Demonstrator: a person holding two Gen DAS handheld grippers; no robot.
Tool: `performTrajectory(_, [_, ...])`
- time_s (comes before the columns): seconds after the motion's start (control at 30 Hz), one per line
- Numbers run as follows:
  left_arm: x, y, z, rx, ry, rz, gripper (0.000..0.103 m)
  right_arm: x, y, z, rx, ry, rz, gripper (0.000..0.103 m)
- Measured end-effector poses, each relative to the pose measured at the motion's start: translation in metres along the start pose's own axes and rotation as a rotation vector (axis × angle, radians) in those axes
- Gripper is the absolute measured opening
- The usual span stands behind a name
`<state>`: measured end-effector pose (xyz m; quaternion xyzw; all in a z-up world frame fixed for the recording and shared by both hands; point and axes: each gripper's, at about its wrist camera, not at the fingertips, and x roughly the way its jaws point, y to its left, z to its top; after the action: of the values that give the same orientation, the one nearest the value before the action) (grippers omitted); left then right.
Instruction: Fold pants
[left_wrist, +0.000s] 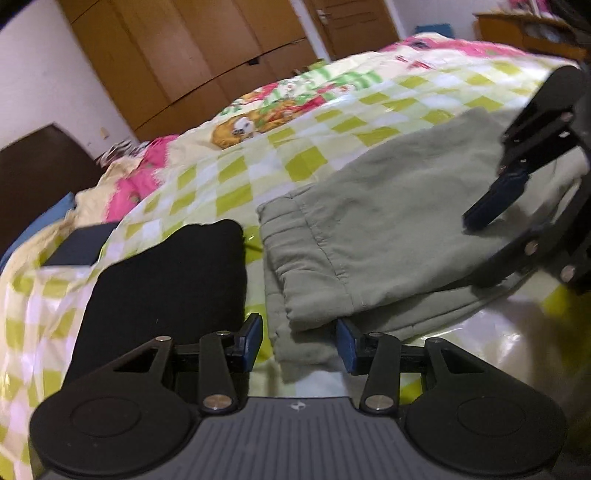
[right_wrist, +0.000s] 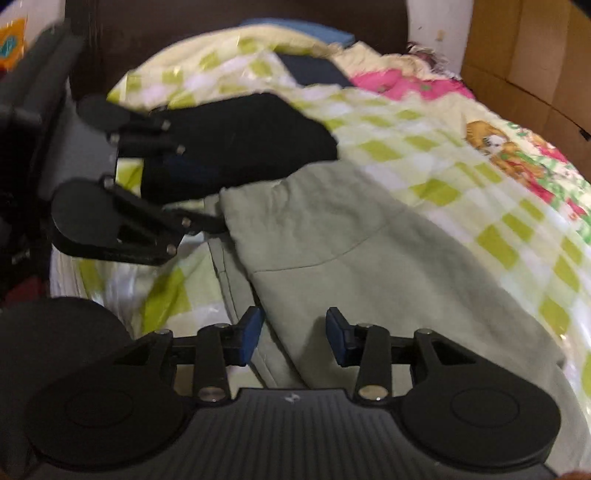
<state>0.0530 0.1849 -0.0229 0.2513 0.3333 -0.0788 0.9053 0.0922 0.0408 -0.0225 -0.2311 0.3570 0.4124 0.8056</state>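
Green pants (left_wrist: 388, 229) folded, waistband leftward.

Walls: white plaster (left_wrist: 48, 74) is seen beside the wardrobe.
Wardrobe: tall brown wooden doors (left_wrist: 177, 55) are set along the far wall.
Door: a brown panelled door (left_wrist: 351, 26) with a metal handle is seen past the wardrobe.
Headboard: a dark brown board (left_wrist: 33, 177) stands at the bed's end.
Bed: a green-and-white checked quilt (left_wrist: 229, 173) with pink edging is spread over it.
Light: soft indoor light is reflected off the glossy quilt.
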Motion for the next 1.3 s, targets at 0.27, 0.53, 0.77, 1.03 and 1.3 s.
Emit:
performTrajectory(0.27, [0.003, 0.016, 0.009, 0.031, -0.064, 0.037, 0.025, 0.001, -0.006, 0.016, 0.148, 0.014, -0.03, 0.005])
performTrajectory(0.53, [-0.027, 0.025, -0.005, 0.053, -0.147, -0.008, 0.032, -0.021, -0.001, 0.042, 0.251, -0.061, 0.038, 0.002])
performTrajectory(0.77, [-0.017, -0.003, -0.01, 0.242, -0.181, 0.037, 0.059, -0.022, -0.006, 0.045, 0.291, -0.045, 0.059, 0.002])
performTrajectory(1.03, [-0.015, 0.011, -0.002, 0.243, -0.185, 0.125, 0.029, -0.023, 0.016, 0.055, 0.254, -0.082, 0.115, 0.002])
performTrajectory(1.3, [-0.004, -0.002, -0.034, 0.293, -0.033, 0.178, 0.032, -0.001, 0.01, 0.031, 0.35, -0.021, 0.163, 0.01])
